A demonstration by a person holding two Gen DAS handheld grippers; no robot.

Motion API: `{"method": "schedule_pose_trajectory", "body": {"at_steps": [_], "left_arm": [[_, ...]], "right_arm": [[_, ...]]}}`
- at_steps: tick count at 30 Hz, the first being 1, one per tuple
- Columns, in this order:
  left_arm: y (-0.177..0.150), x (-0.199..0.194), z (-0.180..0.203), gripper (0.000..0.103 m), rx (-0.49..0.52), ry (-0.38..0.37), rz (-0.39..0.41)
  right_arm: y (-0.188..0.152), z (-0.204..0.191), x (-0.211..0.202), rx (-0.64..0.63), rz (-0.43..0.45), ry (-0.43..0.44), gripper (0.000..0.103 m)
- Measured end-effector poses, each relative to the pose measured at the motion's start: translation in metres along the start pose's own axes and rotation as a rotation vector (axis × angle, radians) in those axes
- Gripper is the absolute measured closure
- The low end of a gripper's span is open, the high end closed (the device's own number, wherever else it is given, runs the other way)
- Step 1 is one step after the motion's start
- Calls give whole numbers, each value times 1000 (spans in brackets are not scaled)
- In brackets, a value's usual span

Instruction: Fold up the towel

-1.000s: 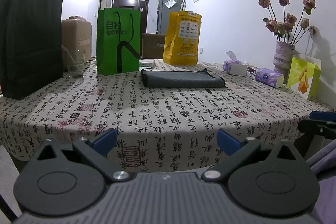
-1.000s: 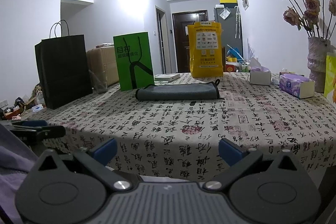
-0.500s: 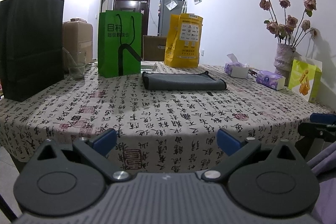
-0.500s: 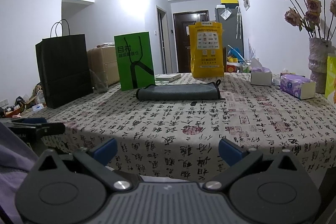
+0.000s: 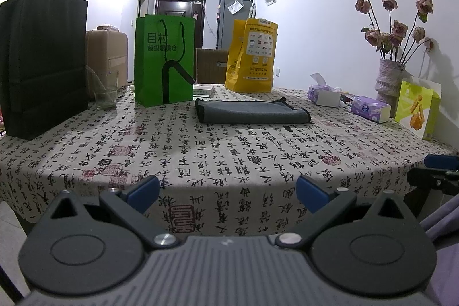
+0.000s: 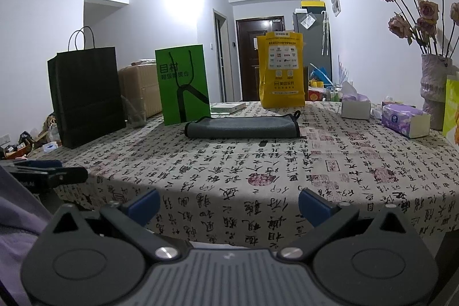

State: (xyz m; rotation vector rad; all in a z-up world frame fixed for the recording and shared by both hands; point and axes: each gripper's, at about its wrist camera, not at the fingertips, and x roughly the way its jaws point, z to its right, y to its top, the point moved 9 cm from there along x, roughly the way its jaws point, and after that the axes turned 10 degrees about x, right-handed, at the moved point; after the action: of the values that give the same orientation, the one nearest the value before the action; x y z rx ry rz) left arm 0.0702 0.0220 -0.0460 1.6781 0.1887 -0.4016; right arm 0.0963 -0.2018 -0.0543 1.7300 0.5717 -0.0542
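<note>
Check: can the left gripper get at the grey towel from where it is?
Probably yes. The left gripper is open at the near table edge, and only bare tablecloth lies between it and the towel; the bags stand behind.

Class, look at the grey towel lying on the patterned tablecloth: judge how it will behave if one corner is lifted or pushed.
The towel will probably droop: it lies flat in soft layers with rounded edges. It looks light, being thin cloth. Pushed, it may bunch up or drag the tablecloth rather than slide cleanly. Its small corner loop sticks up, so it may flop about.
</note>
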Motion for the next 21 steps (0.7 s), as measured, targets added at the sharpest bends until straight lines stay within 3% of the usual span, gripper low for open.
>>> {"method": "schedule_pose_trajectory", "body": {"at_steps": [21], "left_arm": [[-2, 2, 1, 0, 3, -2, -7]], "right_arm": [[-1, 0, 2, 2, 3, -2, 0]]}}
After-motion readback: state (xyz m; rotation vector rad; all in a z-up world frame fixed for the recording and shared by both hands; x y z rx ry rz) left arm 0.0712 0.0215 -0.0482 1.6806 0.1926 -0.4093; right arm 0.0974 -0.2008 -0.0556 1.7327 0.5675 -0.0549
